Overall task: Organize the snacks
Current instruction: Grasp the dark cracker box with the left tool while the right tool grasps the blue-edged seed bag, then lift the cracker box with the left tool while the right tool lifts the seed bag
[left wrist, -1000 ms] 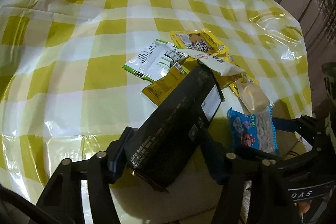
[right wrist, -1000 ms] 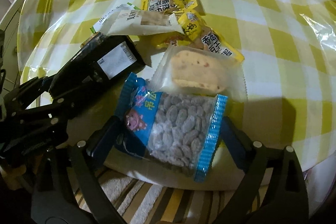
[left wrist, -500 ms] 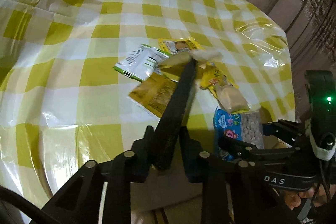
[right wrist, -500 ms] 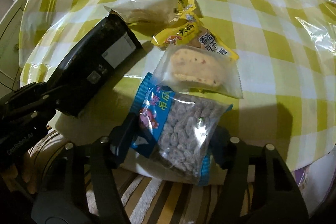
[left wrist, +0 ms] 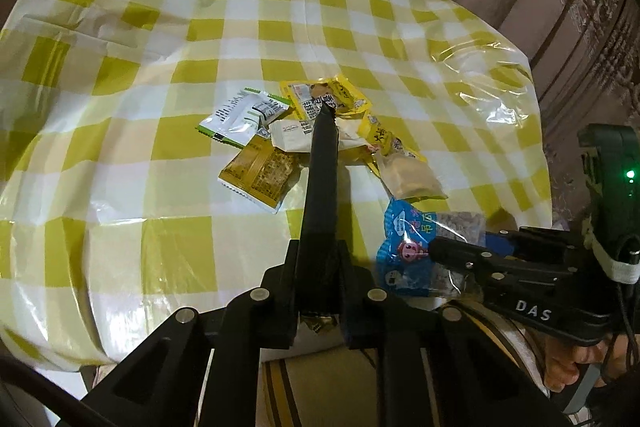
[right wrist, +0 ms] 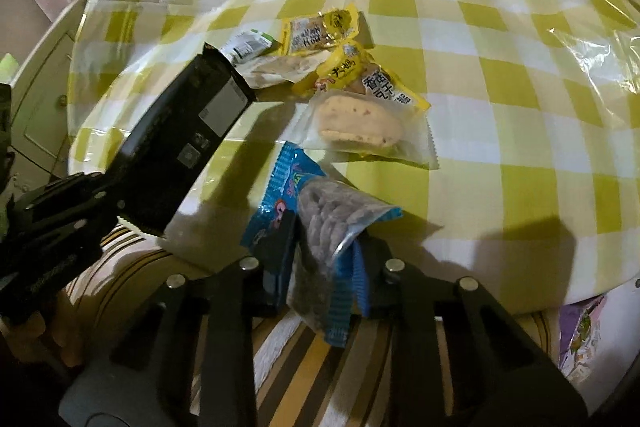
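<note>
Home dining corner: round table [left wrist: 120, 155] under yellow-checked plastic cloth, draped patterned curtains [left wrist: 580, 7] behind (brownish), white cabinet [right wrist: 44, 87] beside, striped rug [right wrist: 288, 355] underfoot.

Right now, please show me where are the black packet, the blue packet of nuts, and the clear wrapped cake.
black packet [right wrist: 188, 135]: right wrist view, on its broad printed face.
blue packet of nuts [right wrist: 328, 227]: right wrist view, on the clear window.
clear wrapped cake [right wrist: 356, 119]: right wrist view, on the cake inside.
</note>
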